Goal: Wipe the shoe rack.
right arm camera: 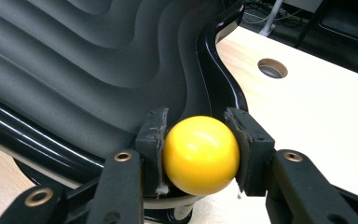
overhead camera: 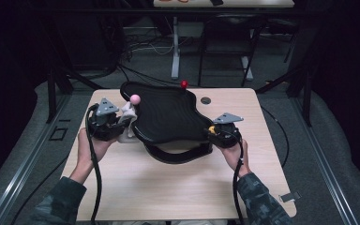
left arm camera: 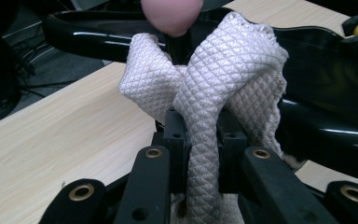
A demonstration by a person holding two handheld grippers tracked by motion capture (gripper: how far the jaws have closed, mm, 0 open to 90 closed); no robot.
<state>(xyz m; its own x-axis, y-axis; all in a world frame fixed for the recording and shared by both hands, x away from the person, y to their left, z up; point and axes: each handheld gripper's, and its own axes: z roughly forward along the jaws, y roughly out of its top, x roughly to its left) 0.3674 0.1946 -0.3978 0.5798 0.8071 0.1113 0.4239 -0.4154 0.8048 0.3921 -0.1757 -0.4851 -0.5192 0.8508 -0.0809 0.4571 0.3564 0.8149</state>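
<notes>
Quilted white cloth, soft and floppy, bunched up at the left edge of the black wavy tray, wrapped round the stalk under the pink knob. Pinched tight in the left gripper, pads closed on a folded strip of it, rest of the fabric flopping loose above the jaws. Light stuff, zero stiffness, so probably going to drape and snag on that stalk rather than slide; best grabbed on a thick fold like now, not a single thin edge. Over at the tray's right corner, yellow ball clamped square between the right gripper pads, looks like a handle fixed to the tray. Hard, glossy, round, so likely slippery if squeezed off-centre; a grip across the widest part seems the safe bet. Tray itself looks rigid and shiny-rimmed, sitting mid-way on the wooden table, red knob at its far edge, round cable hole just beyond to the right.
</notes>
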